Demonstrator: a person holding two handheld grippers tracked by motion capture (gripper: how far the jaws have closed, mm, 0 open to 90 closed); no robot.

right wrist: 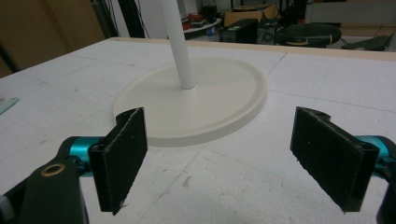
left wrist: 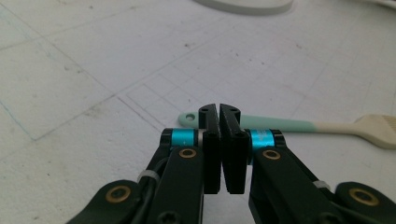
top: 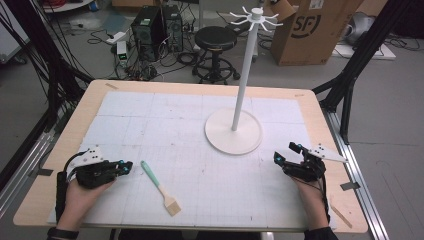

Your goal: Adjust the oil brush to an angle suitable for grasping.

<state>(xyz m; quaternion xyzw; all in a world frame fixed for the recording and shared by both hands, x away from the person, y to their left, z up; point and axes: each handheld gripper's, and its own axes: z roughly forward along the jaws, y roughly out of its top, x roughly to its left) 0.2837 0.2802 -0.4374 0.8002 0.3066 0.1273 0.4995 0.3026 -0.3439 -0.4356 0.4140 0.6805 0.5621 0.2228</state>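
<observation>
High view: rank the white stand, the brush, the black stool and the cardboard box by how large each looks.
1. white stand
2. cardboard box, though it lies farther off and is cut by the frame edge, so this order is unsure
3. black stool, also farther off
4. brush

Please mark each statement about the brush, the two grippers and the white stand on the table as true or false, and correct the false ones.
1. The brush lies flat on the table, held by neither gripper. True.
2. The left gripper has its jaws wide open. False: in the left gripper view they are pressed together, with nothing between them.
3. The right gripper is open and empty. True.
4. The brush hangs from a hook of the white stand. False: it lies apart from the stand, close in front of the left gripper.
5. The brush has a mint-green handle. True.
</observation>
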